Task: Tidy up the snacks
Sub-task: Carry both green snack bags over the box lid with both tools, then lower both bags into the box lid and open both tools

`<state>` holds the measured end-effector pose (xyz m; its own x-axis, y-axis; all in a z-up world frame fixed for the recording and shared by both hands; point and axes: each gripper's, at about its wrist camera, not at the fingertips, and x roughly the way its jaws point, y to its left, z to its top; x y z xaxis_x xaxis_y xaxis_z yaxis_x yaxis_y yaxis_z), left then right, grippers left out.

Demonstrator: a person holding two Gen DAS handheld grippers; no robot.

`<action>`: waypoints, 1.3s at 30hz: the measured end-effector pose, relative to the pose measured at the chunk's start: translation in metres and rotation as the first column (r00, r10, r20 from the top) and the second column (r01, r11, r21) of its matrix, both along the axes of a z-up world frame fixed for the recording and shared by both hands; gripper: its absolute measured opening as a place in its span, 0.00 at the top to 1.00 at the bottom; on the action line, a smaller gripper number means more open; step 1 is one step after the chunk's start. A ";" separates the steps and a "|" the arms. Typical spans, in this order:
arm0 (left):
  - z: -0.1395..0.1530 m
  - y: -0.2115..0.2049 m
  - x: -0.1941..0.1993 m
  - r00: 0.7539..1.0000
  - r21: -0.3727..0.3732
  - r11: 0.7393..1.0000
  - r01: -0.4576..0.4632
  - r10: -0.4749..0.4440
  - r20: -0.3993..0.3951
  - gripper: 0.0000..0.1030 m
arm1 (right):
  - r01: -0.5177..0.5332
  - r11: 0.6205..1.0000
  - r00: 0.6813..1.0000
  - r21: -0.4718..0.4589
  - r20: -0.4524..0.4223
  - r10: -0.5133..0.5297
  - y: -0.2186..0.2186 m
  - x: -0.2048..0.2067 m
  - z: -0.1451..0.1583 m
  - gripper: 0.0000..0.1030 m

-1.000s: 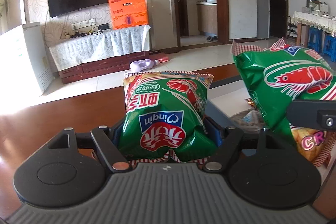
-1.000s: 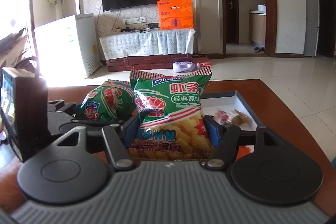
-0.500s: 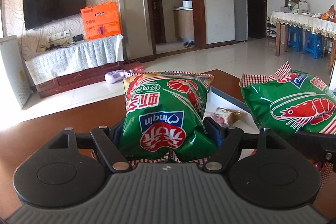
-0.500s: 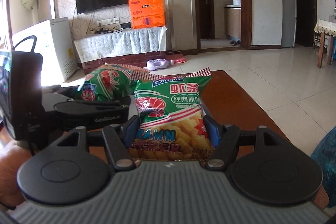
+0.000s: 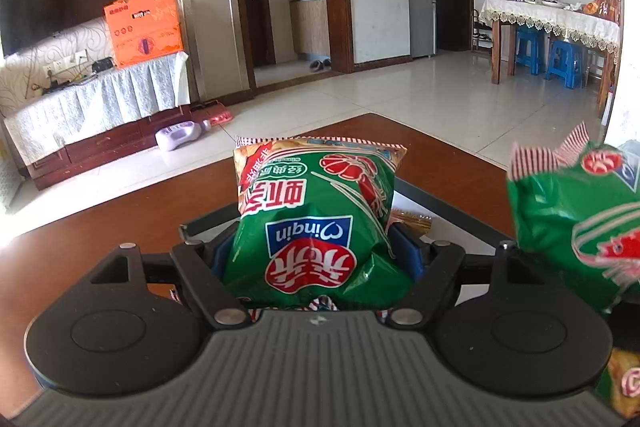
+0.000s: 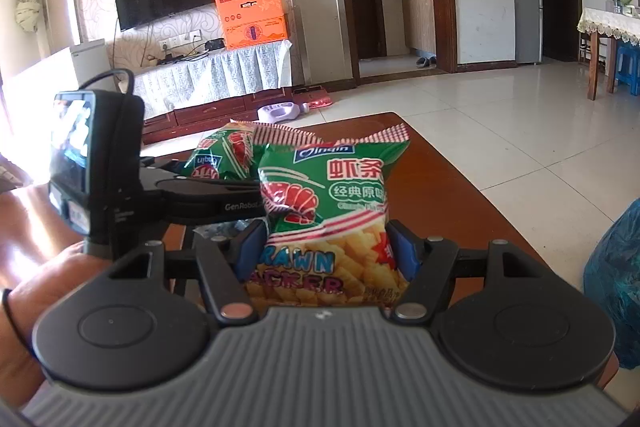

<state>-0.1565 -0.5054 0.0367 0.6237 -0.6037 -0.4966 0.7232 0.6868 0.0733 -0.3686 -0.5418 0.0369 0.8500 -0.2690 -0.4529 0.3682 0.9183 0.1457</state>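
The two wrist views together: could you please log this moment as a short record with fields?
left gripper: shut on a green prawn-cracker bag, print upside down to its camera
right gripper: shut on a second green prawn-cracker bag, print upright
height: both bags held above the reddish-brown wooden table
tray: dark-rimmed white tray lies beneath the left bag, small wrapped snacks inside
relation: bags side by side, apart

Both snack bags (image 5: 316, 223) (image 6: 332, 211) green w/ red prawn art, red-white striped edges & blue logo patch, right one's lower half yellow; worktop (image 5: 120, 227) reddish-brown, tongs (image 5: 316, 259) black w/ blue pads, box (image 6: 254, 15) orange.
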 end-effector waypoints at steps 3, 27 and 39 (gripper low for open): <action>-0.007 -0.006 0.014 1.000 0.007 1.000 0.011 -0.011 -0.011 0.23 | 0.004 1.000 1.000 -0.005 0.003 -0.004 0.001 -0.004 -0.001 0.33; -0.014 0.021 -0.003 0.993 0.078 0.992 0.097 -0.102 0.063 0.03 | 0.046 0.999 0.999 -0.016 0.014 -0.045 0.008 -0.011 0.000 0.33; -0.002 0.080 -0.014 0.995 0.051 0.998 0.037 -0.041 0.086 0.03 | 0.039 0.999 0.999 -0.019 0.023 -0.039 0.008 -0.011 -0.004 0.33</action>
<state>-0.1705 -0.4251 0.0347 0.6426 -0.6045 -0.4708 0.7385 0.6524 0.1703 -0.3800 -0.5335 0.0326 0.8488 -0.3106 -0.4279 0.4004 0.9061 0.1366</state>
